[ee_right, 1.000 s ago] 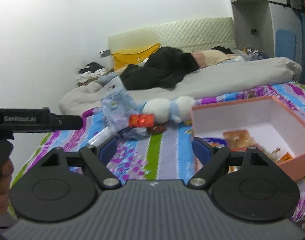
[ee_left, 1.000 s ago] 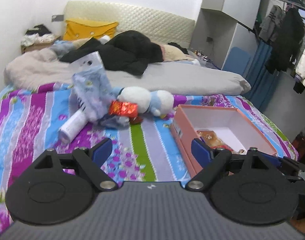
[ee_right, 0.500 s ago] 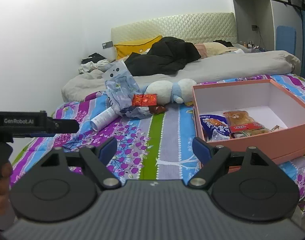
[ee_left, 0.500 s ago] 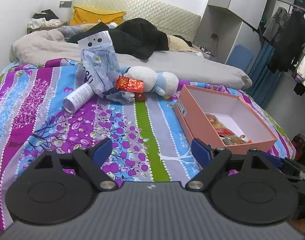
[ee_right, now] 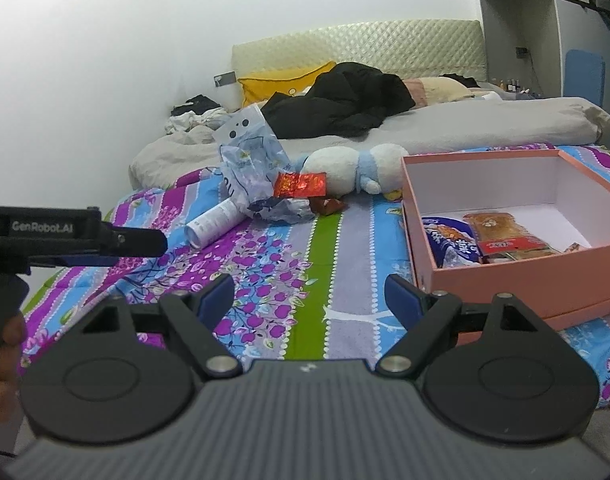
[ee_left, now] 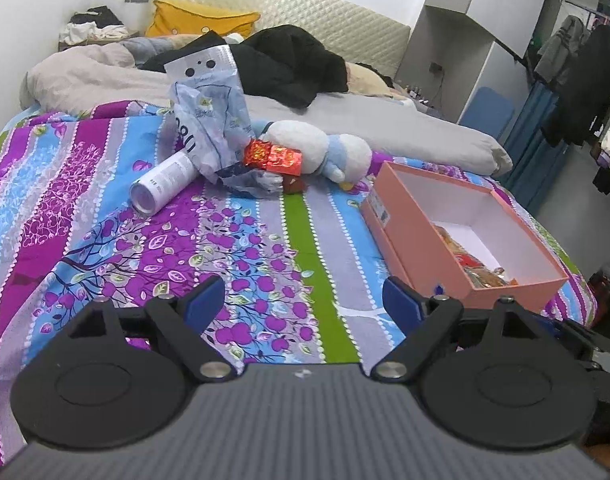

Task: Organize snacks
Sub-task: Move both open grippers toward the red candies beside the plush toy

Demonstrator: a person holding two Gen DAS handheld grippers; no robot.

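- Sinking toward the bedspread point(ee_left: 105, 216), both views are now showing more of it than a second ago.
- Left gripper point(ee_left: 303, 300) and right gripper point(ee_right: 309, 296) are gaping wide, holding nothing.
- Red snack packet point(ee_left: 272, 157) is lying beside the plush toy point(ee_left: 317, 148), well apart from the pink box point(ee_right: 525, 276); pickup is likely coming next.

A: Which words can be read?

B: "GenRobot.AI", in pale letters on the black side of the left gripper point(ee_right: 75, 236).

A: And on the snacks?

B: The pale bag point(ee_left: 209, 120) has large dark digits, partly folded away. The box label point(ee_left: 379, 210), tube point(ee_left: 161, 182) and packets point(ee_right: 509, 245) carry print too small to read.
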